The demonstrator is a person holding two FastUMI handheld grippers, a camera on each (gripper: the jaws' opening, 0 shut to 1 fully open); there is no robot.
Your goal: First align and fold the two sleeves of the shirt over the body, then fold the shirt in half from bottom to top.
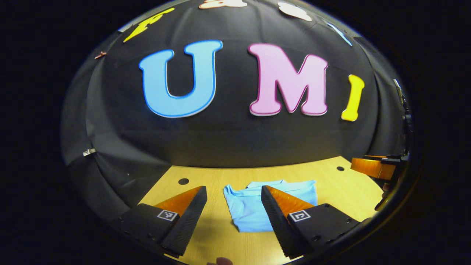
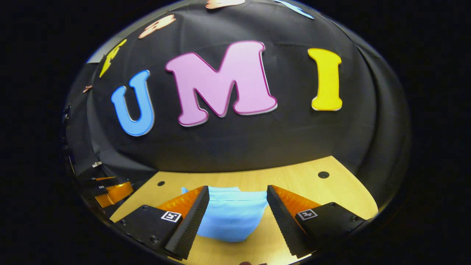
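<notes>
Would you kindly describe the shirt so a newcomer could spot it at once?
Start at the wooden table in front of the black cloth wall. On it lies a light blue shirt, folded into a compact bundle. It is the one soft, blue thing on the table.

L gripper [image 1: 234, 193] open; shirt [image 1: 250, 209] folded

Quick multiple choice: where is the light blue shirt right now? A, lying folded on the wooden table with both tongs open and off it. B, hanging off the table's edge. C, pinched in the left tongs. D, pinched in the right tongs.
A: the light blue shirt lies folded on the wooden table, and both the left tongs and right tongs stand open with nothing between them.
</notes>
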